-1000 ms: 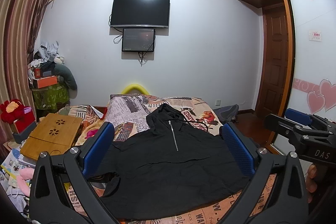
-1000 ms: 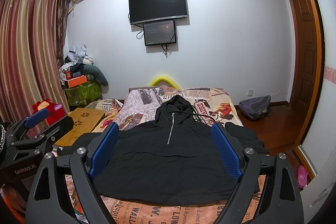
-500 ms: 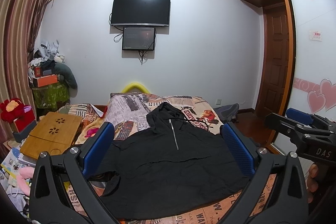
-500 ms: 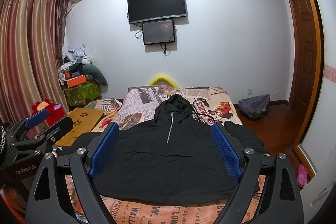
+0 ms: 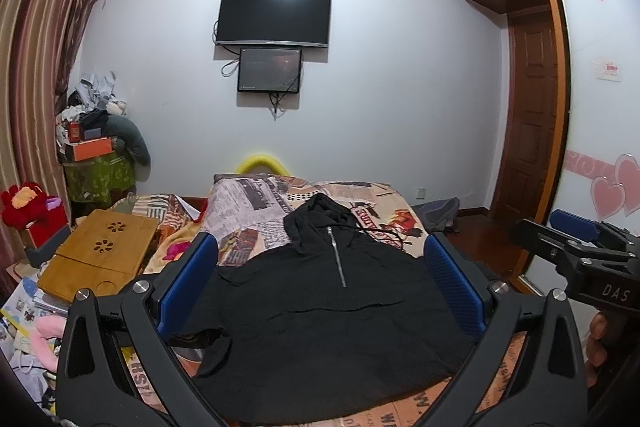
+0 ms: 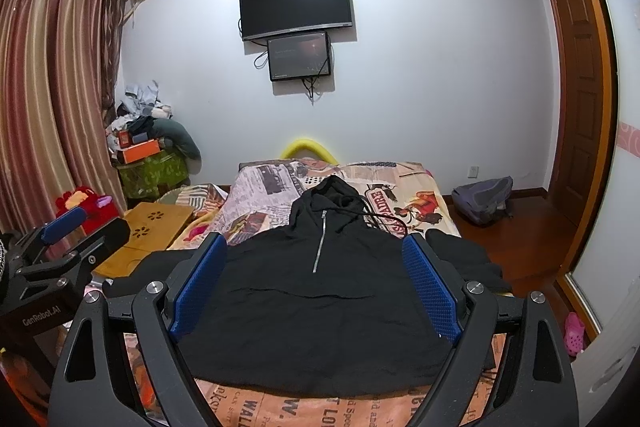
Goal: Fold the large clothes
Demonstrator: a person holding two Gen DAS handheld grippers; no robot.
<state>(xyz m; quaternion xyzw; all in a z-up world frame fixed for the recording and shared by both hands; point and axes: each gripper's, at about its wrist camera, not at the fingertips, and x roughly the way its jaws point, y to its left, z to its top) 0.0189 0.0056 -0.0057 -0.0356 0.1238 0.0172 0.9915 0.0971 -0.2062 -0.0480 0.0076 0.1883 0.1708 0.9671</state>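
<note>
While the black hoodie lies flat, front up, on the bed, nothing is folded | I hold left gripper and right gripper spread wide, empty, above its hem, lining up a grab.

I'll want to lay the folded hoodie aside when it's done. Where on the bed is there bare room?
The black hoodie covers most of the near bed. Bare bedspread lies beyond the hood, toward the far end, and in a thin strip along the near edge under the hem. The left side is crowded: a wooden lap desk and clutter.
</note>
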